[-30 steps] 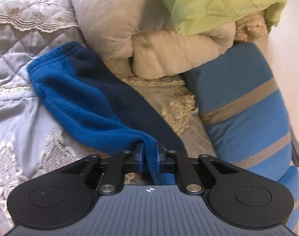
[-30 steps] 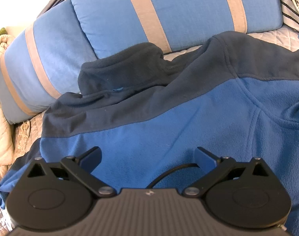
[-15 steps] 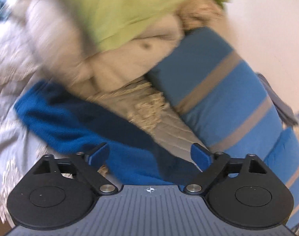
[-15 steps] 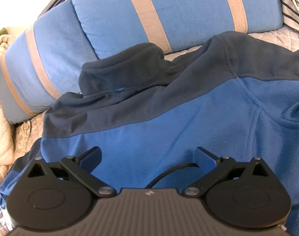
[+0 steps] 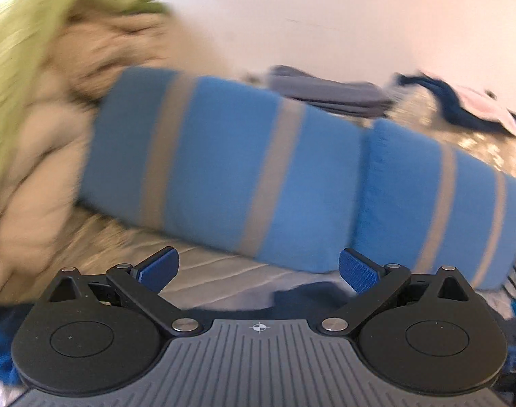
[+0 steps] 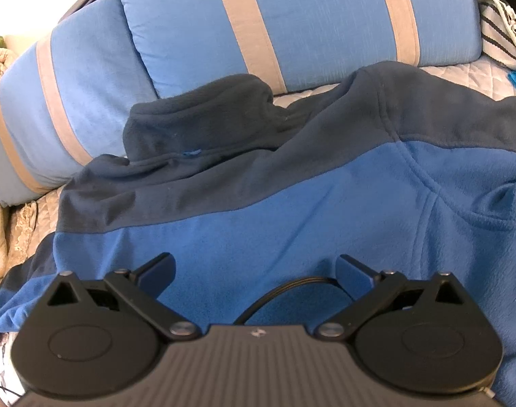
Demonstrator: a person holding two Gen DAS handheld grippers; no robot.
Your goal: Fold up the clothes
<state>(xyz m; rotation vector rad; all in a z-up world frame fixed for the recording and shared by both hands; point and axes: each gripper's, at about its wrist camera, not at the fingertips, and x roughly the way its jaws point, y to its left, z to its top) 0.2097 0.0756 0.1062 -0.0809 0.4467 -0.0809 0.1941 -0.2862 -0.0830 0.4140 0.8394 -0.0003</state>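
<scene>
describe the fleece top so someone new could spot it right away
Start at the two blue pillows with tan stripes standing along the back of the bed. The fleece top lies spread flat right in front of them. It alone is two-toned: dark navy collar and shoulders, bright blue body.

Left wrist view motion-blurred, fleece jacket (image 6: 292, 224) cut off at right edge

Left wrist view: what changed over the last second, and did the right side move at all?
The left gripper let go of the blue fleece sleeve it was pinching; its jaws have just been opening, with nothing between them now. It swung away toward the striped pillows. The right gripper stayed open over the fleece jacket, which lies unchanged.
</scene>
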